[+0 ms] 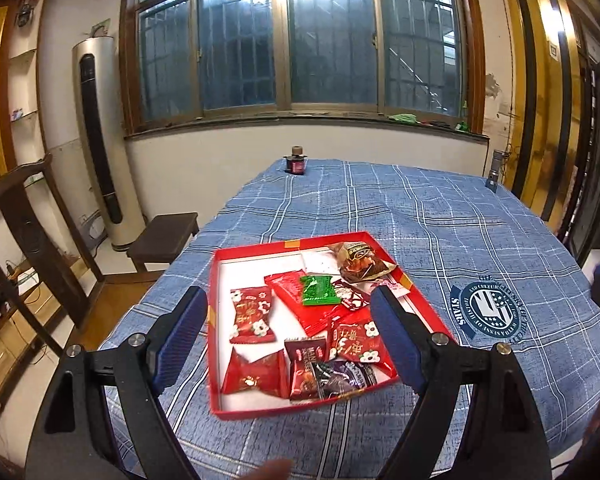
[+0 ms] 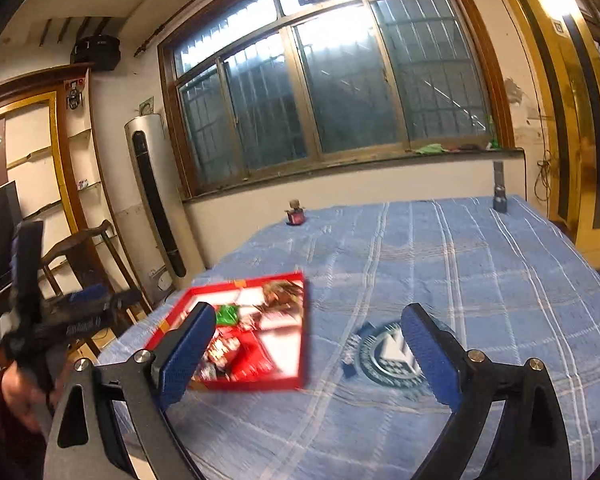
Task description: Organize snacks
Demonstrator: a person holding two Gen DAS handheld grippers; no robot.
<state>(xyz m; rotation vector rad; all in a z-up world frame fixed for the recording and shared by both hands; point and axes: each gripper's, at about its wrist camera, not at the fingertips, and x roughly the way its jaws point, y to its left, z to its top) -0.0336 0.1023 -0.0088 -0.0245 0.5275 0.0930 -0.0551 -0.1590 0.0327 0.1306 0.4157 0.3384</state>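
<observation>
A shallow red tray with a white floor lies on the blue checked cloth and holds several snack packets: red ones with white flowers, a green one, a brown one at the far corner and dark ones at the near edge. My left gripper hovers above the tray, open, nothing between its blue pads. My right gripper is open and empty over the cloth, right of the blurred tray. The left gripper, in a hand, shows at the right wrist view's left edge.
A round printed emblem marks the cloth right of the tray. A small dark jar stands at the table's far edge, a grey metal post at the far right corner. A wooden chair and stool stand left of the table.
</observation>
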